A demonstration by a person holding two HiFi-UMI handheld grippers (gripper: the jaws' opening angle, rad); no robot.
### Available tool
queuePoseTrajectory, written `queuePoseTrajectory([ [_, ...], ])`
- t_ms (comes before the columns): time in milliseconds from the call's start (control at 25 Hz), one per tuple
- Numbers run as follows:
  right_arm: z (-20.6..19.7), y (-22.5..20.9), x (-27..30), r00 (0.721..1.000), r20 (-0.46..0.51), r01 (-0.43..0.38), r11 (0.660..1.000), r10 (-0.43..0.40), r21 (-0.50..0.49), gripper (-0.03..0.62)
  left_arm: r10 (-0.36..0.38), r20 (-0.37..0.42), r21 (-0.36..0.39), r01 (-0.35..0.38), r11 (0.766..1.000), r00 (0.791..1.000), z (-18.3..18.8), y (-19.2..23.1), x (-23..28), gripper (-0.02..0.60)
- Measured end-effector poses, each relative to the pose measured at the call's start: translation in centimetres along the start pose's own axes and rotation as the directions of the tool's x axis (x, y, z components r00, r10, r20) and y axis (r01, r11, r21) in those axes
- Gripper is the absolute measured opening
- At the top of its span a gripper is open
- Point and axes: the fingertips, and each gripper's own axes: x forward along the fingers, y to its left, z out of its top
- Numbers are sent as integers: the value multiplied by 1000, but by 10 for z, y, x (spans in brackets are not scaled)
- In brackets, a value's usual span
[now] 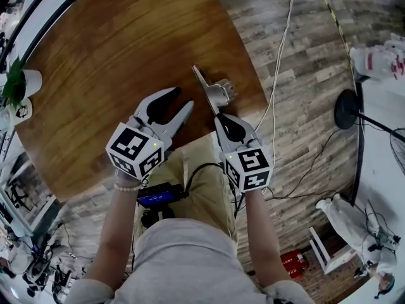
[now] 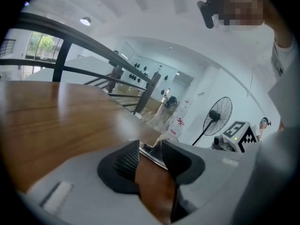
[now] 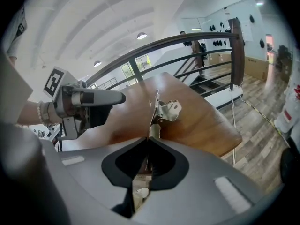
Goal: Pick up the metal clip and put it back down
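Its own view shows the right gripper (image 3: 146,138) pinching the metal clip (image 3: 168,110). The head view shows the left gripper (image 1: 182,99) wide open.

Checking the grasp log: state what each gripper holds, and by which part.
The right gripper is shut on the metal clip, pinching the near end of its long flat arm. The left gripper is open and holds nothing.

Shiny metal clip (image 1: 218,94), glossy smooth wooden table (image 1: 114,56)
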Motion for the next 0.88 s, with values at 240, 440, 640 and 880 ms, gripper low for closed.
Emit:
queuePoseTrajectory([
  [240,4,5,-3,999,30,-23,1000,24,-8,37,-13,3,-48,13,999,1000,0,4,11,140],
  [440,10,8,-8,997,66,-46,999,46,-8,37,-13,28,-115,16,993,1000,0,9,17,149],
  [640,18,12,-16,991,106,-77,996,80,-33,35,-19,53,-178,28,984,998,1,11,24,164],
  [880,23,14,-22,986,132,-98,994,103,-40,35,-29,83,-245,49,968,996,2,11,29,169],
])
